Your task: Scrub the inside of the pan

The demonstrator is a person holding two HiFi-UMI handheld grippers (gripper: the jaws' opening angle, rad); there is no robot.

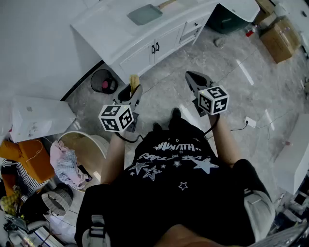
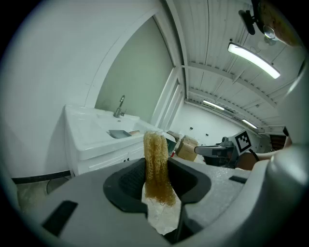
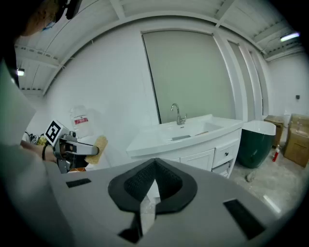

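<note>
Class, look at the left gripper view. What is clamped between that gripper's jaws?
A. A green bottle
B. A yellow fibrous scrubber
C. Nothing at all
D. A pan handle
B: the yellow fibrous scrubber stands upright, pinched between the dark jaws of the left gripper.

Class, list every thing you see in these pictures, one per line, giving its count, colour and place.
Pan: one, grey, on the vanity top.
Vanity: one, white, against the wall.
Tap: one, silvery, at the vanity's back edge.
Scrubber: one, yellow-brown, clamped in the left jaws.
Bin: one, black, floor beside the vanity.
Tub: one, dark green, floor at the vanity's other end.
Left gripper: one, grey and black, jaws shut on the scrubber.
Right gripper: one, grey and black, jaws shut, empty.
</note>
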